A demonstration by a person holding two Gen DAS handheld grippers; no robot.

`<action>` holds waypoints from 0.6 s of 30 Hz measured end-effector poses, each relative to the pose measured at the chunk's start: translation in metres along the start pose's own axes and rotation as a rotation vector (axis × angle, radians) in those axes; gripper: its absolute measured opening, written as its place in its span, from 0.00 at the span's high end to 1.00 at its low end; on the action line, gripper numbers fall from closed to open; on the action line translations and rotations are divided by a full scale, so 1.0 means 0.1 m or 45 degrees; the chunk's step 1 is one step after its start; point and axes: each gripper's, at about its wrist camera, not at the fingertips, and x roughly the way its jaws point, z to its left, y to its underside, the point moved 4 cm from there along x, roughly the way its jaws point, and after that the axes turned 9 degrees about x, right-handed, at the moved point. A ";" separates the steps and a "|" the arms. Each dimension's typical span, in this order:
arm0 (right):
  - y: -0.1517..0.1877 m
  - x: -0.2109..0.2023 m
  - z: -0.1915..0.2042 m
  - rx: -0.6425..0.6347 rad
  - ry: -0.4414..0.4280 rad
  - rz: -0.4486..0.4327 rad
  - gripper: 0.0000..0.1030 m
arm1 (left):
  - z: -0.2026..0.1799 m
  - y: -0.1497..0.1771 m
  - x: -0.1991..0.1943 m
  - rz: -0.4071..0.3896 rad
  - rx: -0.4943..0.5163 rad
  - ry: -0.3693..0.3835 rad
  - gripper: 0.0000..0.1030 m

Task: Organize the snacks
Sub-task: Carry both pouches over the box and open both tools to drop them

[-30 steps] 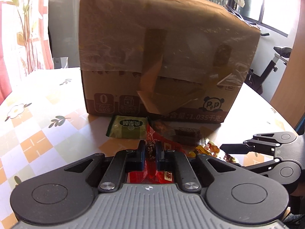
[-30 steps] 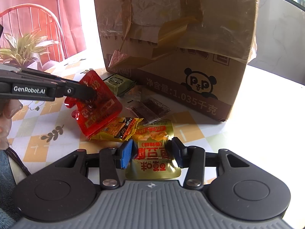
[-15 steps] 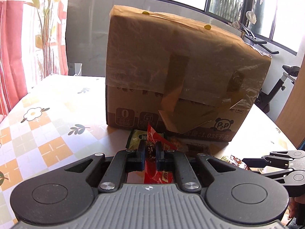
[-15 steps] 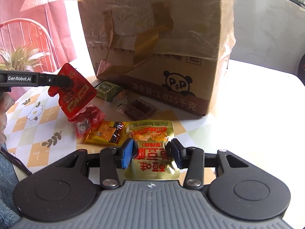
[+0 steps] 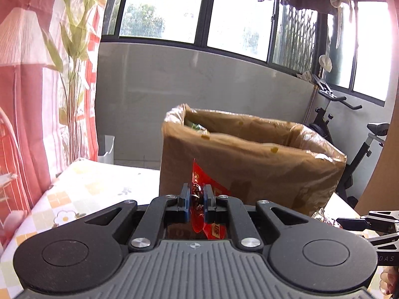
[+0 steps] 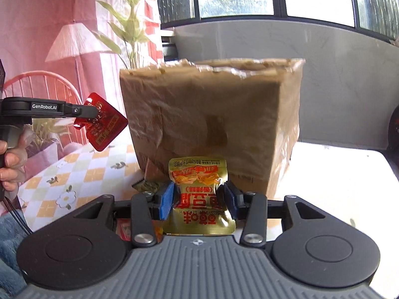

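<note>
Our table (image 6: 82,174) carries the open cardboard box (image 5: 249,159). In front of it, our left gripper (image 5: 197,199) is clenched nearly closed on a red packet (image 6: 104,122), and our right gripper (image 6: 199,196), half open, clasps a gold packet (image 6: 199,182) raised off the table.

The box (image 5: 251,164) interior is mostly hidden behind its near wall. The red packet (image 5: 199,199) is largely hidden by the left gripper (image 5: 197,200). The gold packet (image 6: 199,196) covers other snacks on the counter (image 6: 82,174).
</note>
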 end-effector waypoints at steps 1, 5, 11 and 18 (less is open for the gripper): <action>-0.10 -0.05 0.04 -0.018 -0.014 -0.036 0.56 | 0.01 -0.09 -0.03 -0.031 0.006 -0.003 0.89; -0.57 -0.21 0.12 0.003 -0.098 -0.177 0.56 | -0.06 -0.59 -0.10 -0.172 0.048 -0.007 0.89; -1.13 -0.04 0.01 -0.047 -0.029 -0.260 0.56 | -0.37 -1.03 0.17 -0.240 0.095 0.067 0.89; -1.43 0.52 -0.38 -0.020 0.129 -0.167 0.55 | -0.80 -1.04 1.00 -0.067 0.122 0.134 0.89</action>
